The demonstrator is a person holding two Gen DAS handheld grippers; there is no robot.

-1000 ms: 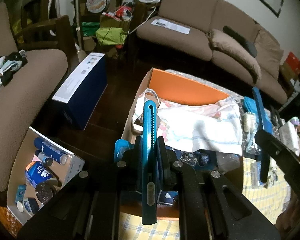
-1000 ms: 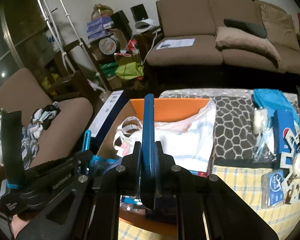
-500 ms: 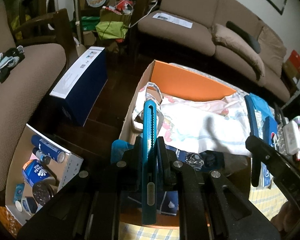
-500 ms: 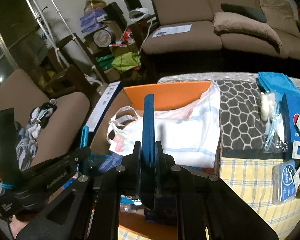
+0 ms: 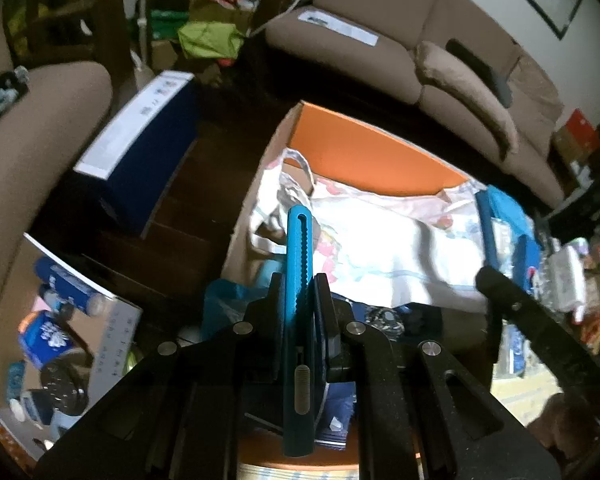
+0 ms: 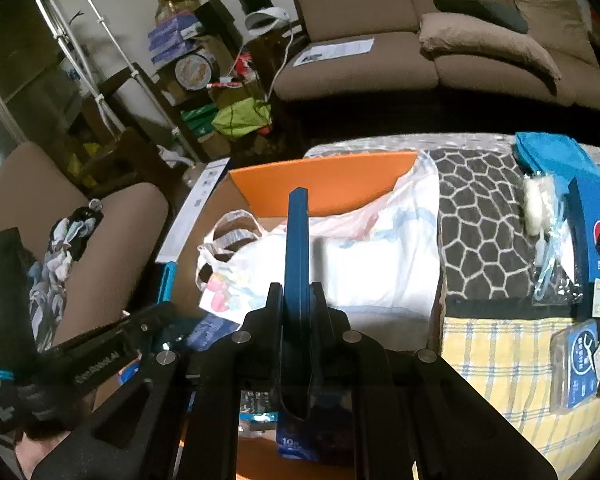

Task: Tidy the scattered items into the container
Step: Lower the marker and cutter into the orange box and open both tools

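A cardboard box with an upright orange lid (image 5: 364,160) (image 6: 324,188) holds a white plastic bag (image 5: 400,248) (image 6: 364,264) and small blue packets. My left gripper (image 5: 299,280) is shut on a teal utility knife (image 5: 298,240) that stands on edge above the box's near left corner. In the right wrist view, my right gripper (image 6: 296,288) is shut on a thin dark blue flat item (image 6: 297,240), also on edge over the box. Each gripper shows in the other's view: the right gripper (image 5: 500,284) at the right, the left gripper (image 6: 156,312) at the lower left.
Right of the box, a honeycomb mat (image 6: 484,220) and a yellow checked cloth (image 6: 500,352) carry several blue packets and a Pepsi box (image 6: 592,232). A dark blue carton (image 5: 140,148) and an open white box of cans (image 5: 60,332) lie left. A brown sofa (image 6: 400,52) stands behind.
Both grippers have sunk toward the box with their items still gripped, and both views tilt further down. The box and bag look larger and nearer.
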